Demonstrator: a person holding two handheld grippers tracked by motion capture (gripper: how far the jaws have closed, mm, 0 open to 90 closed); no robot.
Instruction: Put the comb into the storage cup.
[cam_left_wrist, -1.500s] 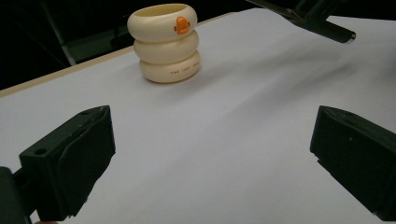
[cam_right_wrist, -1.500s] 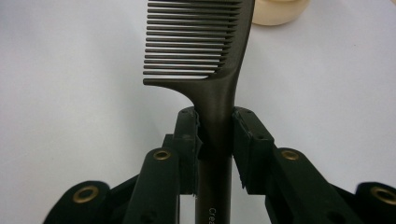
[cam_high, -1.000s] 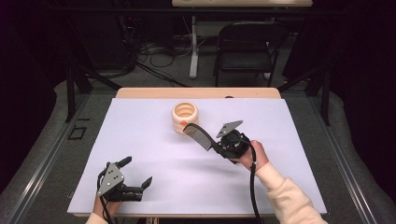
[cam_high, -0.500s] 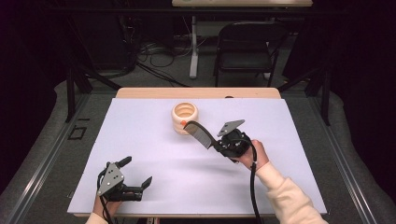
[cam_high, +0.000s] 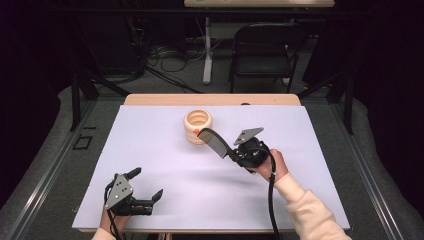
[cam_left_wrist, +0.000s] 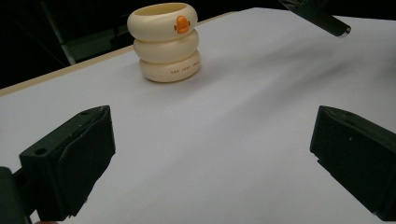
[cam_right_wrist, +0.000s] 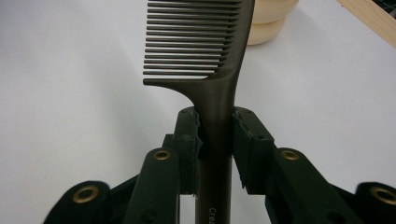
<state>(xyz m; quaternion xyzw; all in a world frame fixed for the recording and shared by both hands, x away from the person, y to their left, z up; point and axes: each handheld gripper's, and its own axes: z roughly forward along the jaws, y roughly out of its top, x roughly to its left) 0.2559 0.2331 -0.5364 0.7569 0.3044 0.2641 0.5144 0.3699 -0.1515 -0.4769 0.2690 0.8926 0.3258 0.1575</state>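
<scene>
Left gripper (cam_high: 145, 186) low near the table's front, jaws spread wide, right gripper (cam_high: 231, 155) raised, jaws clamped

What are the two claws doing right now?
Left gripper: open, holding nothing.
Right gripper: shut on the dark comb.

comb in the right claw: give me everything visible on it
The comb is dark brown-grey, matte, plastic-looking: one row of straight teeth along one side, a thick spine, and a rounded handle with pale lettering. The right claw is shut on the handle just below the teeth. It is held above the white table, its toothed end toward the cream ringed cup, whether touching is unclear.
</scene>
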